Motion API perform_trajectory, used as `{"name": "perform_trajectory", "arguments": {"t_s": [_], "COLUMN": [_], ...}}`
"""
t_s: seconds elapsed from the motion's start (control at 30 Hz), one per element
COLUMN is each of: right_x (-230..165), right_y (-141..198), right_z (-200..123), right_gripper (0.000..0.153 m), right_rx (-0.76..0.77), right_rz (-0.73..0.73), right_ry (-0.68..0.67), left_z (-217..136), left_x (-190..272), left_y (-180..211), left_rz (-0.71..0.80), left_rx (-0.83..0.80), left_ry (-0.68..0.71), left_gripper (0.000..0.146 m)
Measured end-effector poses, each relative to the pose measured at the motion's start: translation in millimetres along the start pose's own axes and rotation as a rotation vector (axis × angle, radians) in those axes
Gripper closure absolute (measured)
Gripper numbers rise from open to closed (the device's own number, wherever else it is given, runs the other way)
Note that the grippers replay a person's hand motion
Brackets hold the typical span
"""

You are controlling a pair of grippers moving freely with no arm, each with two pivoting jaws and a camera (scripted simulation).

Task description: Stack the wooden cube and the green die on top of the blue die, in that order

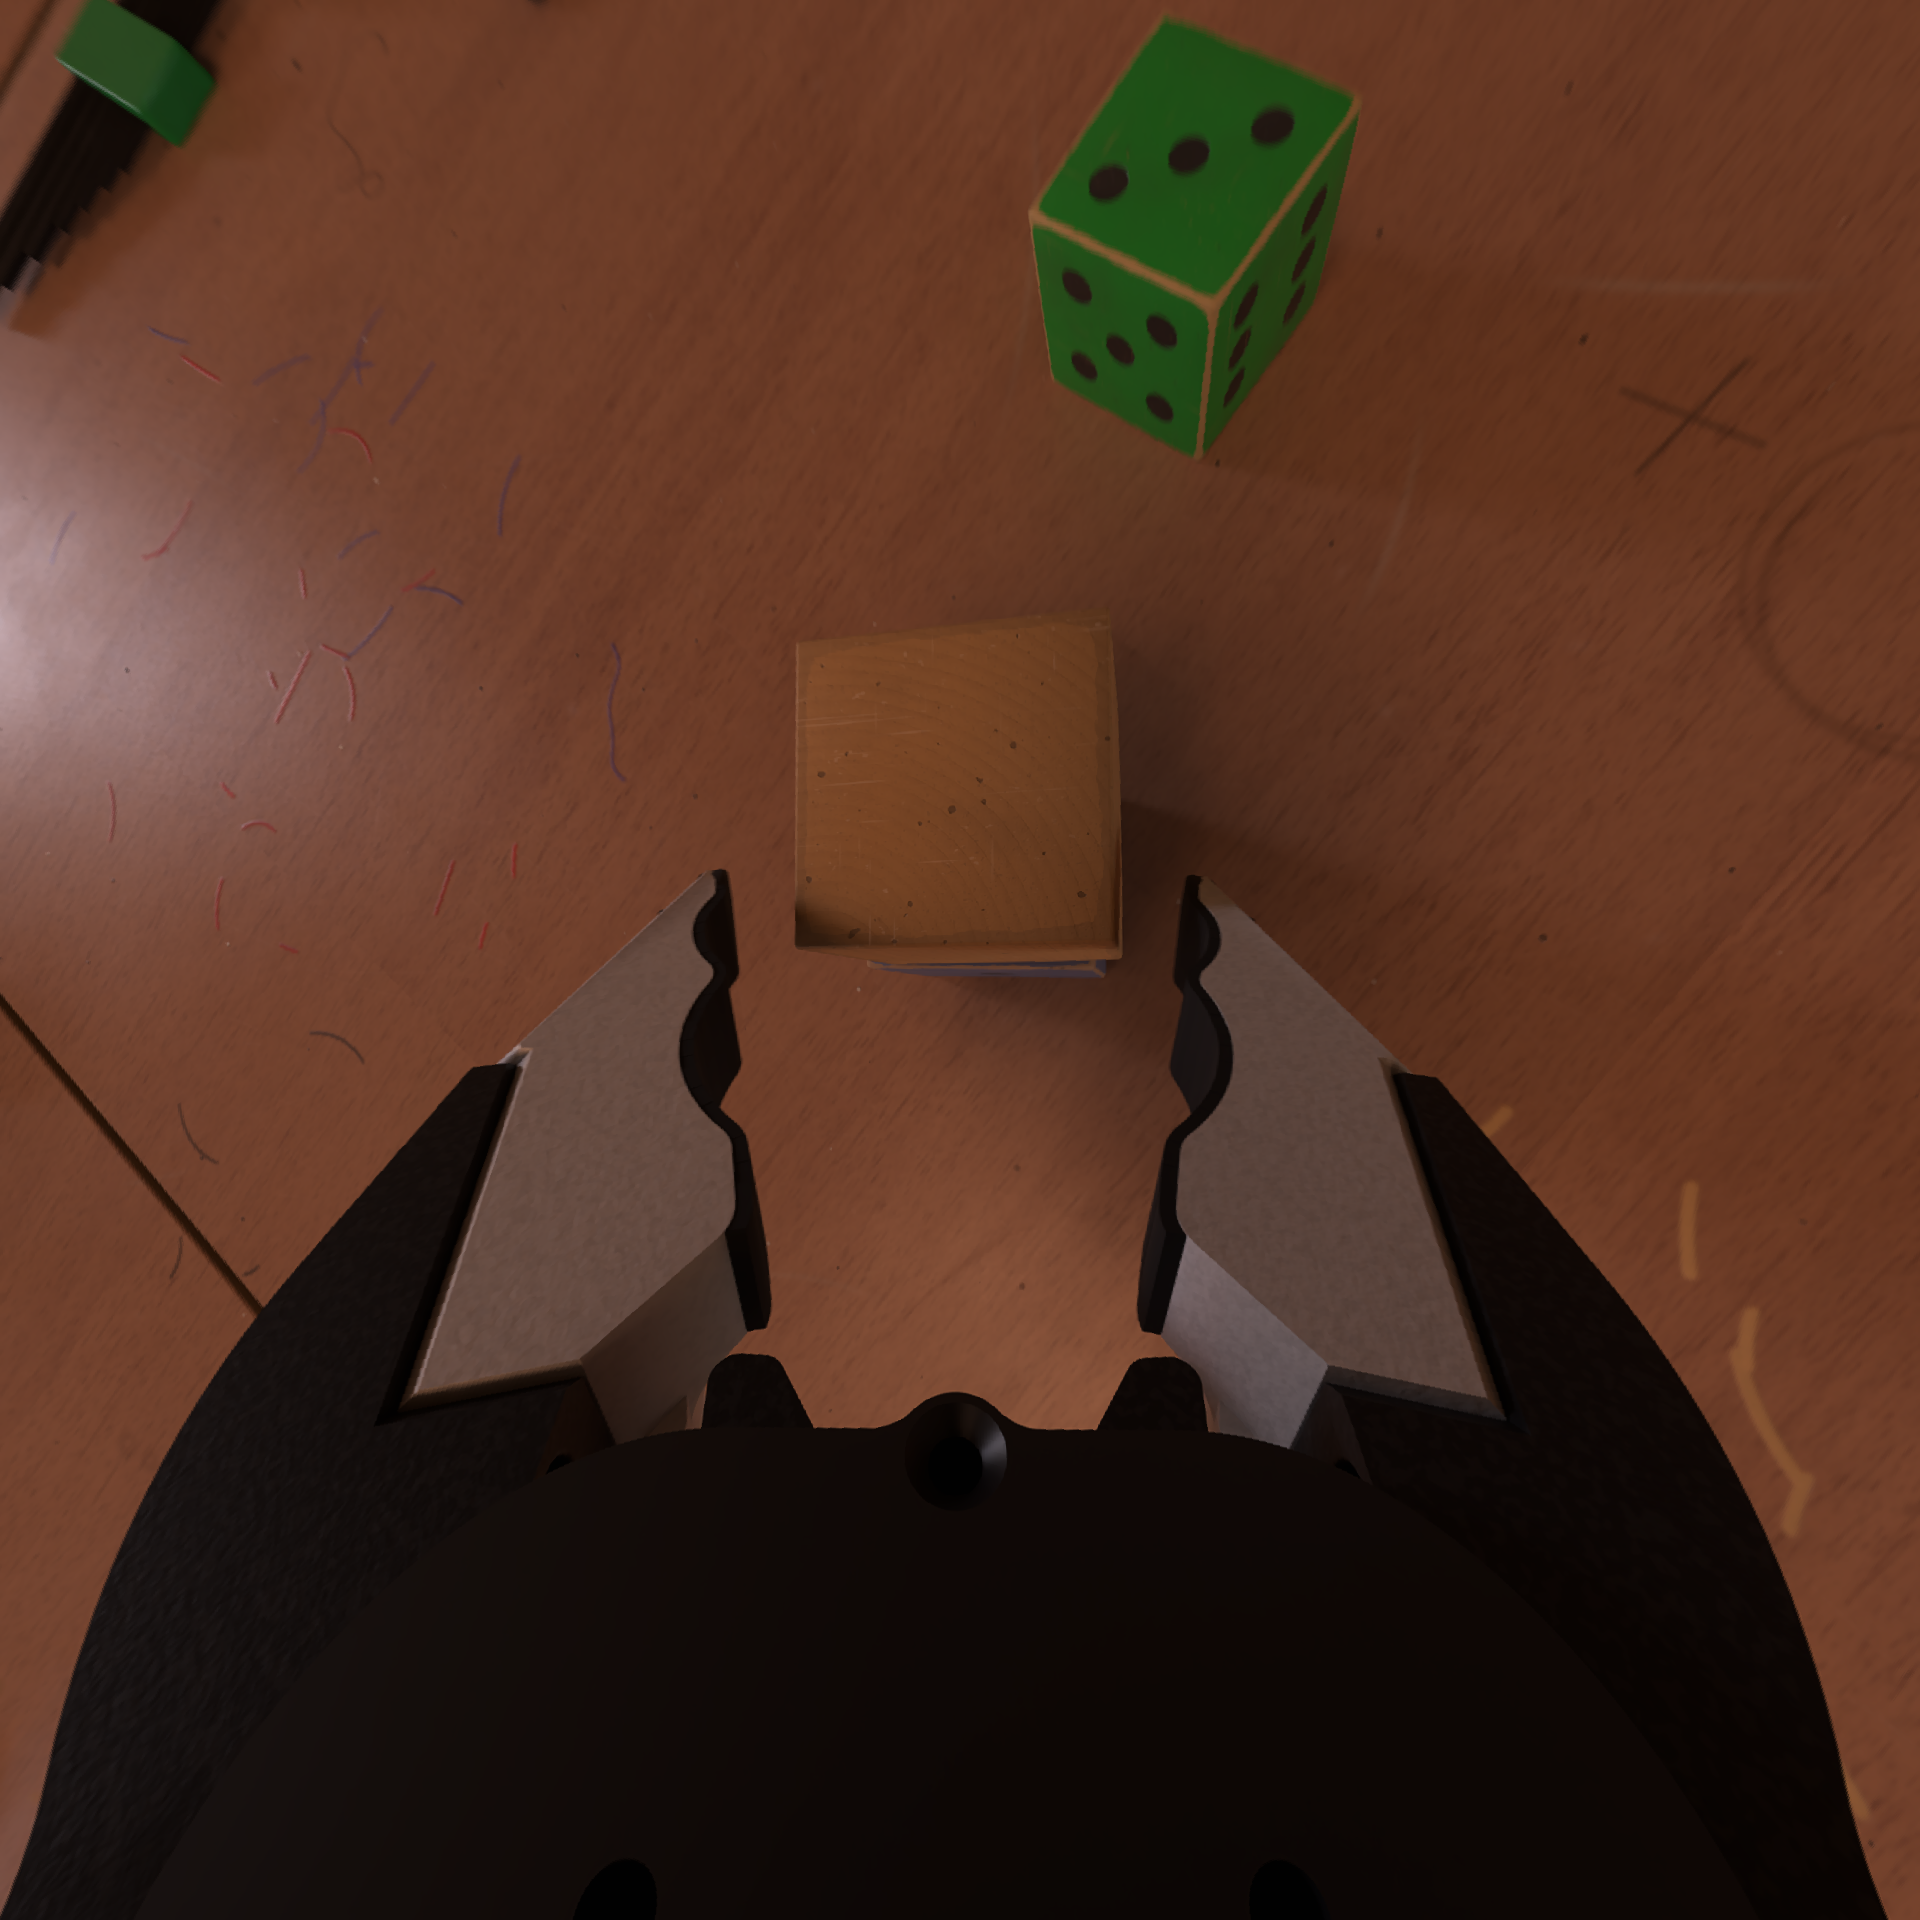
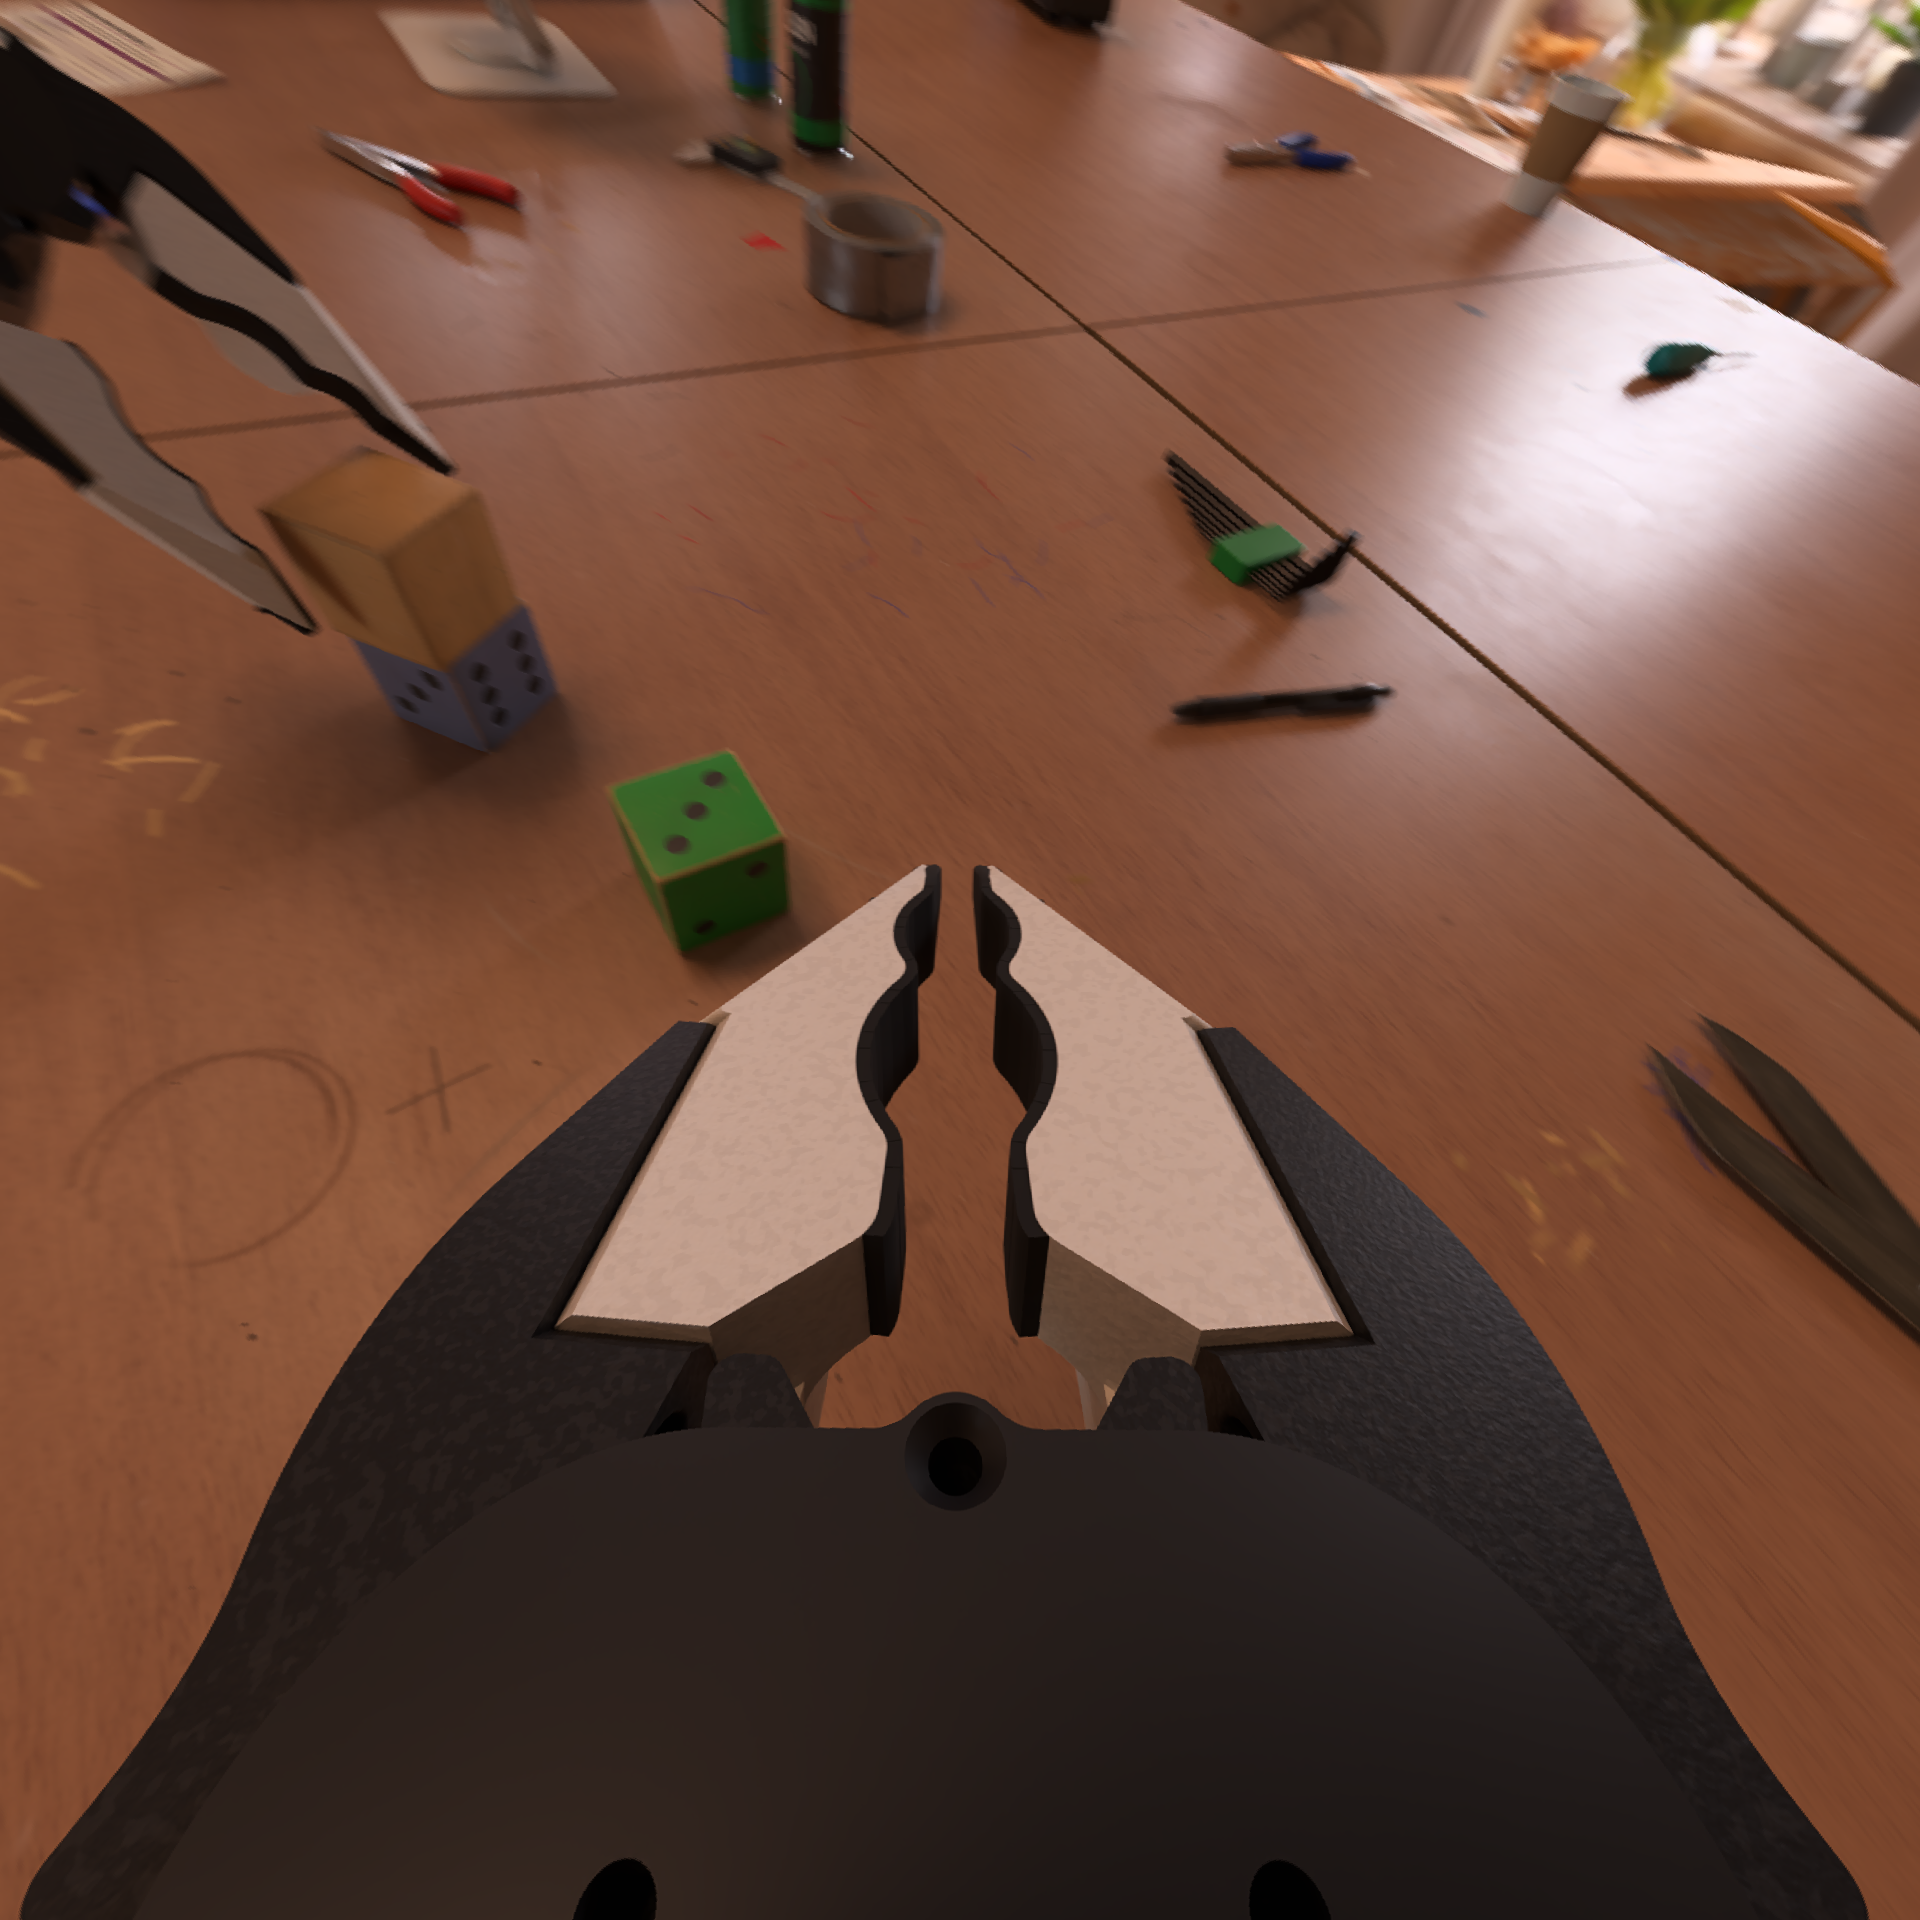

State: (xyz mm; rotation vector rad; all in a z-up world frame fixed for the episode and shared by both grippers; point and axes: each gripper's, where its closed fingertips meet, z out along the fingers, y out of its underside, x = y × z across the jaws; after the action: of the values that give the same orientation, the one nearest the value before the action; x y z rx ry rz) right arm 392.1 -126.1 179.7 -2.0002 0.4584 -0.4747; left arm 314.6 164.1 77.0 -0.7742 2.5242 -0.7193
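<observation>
The wooden cube [image 1: 956, 779] sits on the blue die [image 1: 987, 968], of which only a thin sliver shows under it in the left wrist view. The right wrist view shows the cube [image 2: 400, 551] on the blue die [image 2: 468, 686] at the left. My left gripper [image 1: 958, 891] is open, with its fingertips flanking the cube's near top edge and a gap on each side; it also shows in the right wrist view [image 2: 369, 540]. The green die [image 1: 1195, 239] stands alone on the table beyond the stack. My right gripper [image 2: 958, 875] is shut and empty, just right of the green die [image 2: 701, 847].
On the wooden table [image 2: 1039, 623] lie a black comb with a green clip [image 2: 1257, 551], a black pen [image 2: 1283, 703], a roll of grey tape [image 2: 876, 255], red-handled pliers [image 2: 436, 182] and dark scissors [image 2: 1808, 1143]. Bottles [image 2: 821, 73] and a paper cup [image 2: 1564, 140] stand far back.
</observation>
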Motion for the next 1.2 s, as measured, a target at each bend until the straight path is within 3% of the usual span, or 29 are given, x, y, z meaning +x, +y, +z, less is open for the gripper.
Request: {"name": "perform_trajectory", "arguments": {"t_s": [0.2, 0.33, 0.4, 0.47, 0.6, 0.8, 0.9, 1.0, 1.1, 1.2], "right_x": [-61, -95, -102, -100, -97, -99, -100, -97, -90, -104], "right_y": [-6, 13, 27, 37, 59, 76, 77, 70, 44, -12], "right_z": [44, 95, 112, 122, 135, 155, 156, 150, 137, 123], "right_gripper": [0.111, 0.104, 0.100, 0.086, 0.075, 0.079, 0.092, 0.092, 0.092, 0.092], "right_rx": [0.069, 0.054, 0.045, 0.035, -0.046, -0.083, -0.102, -0.078, -0.015, 0.096], "right_rz": [-0.045, -0.149, -0.238, -0.303, -0.284, -0.225, -0.215, -0.186, -0.163, -0.122], "right_ry": [-0.324, -0.428, -0.433, -0.401, -0.453, -0.495, -0.517, -0.521, -0.477, -0.456], "left_z": [-30, -51, -55, -55, -53, -45, -41, -38, -37, -37], "left_x": [-3, -9, -11, -13, -21, -29, -28, -23, -18, -12], "left_y": [-14, -11, -4, 5, 14, 18, 19, 20, 21, 21], "left_rz": [-0.092, -0.118, -0.118, -0.133, -0.156, -0.174, -0.172, -0.159, -0.141, -0.137], "left_rx": [0.207, 0.319, 0.344, 0.353, 0.402, 0.475, 0.505, 0.510, 0.519, 0.534], "left_ry": [-0.013, -0.065, -0.069, -0.057, -0.016, 0.023, 0.038, 0.059, 0.058, 0.076], "left_gripper": [0.052, 0.052, 0.052, 0.052, 0.051, 0.053, 0.054, 0.054, 0.054, 0.055]}}
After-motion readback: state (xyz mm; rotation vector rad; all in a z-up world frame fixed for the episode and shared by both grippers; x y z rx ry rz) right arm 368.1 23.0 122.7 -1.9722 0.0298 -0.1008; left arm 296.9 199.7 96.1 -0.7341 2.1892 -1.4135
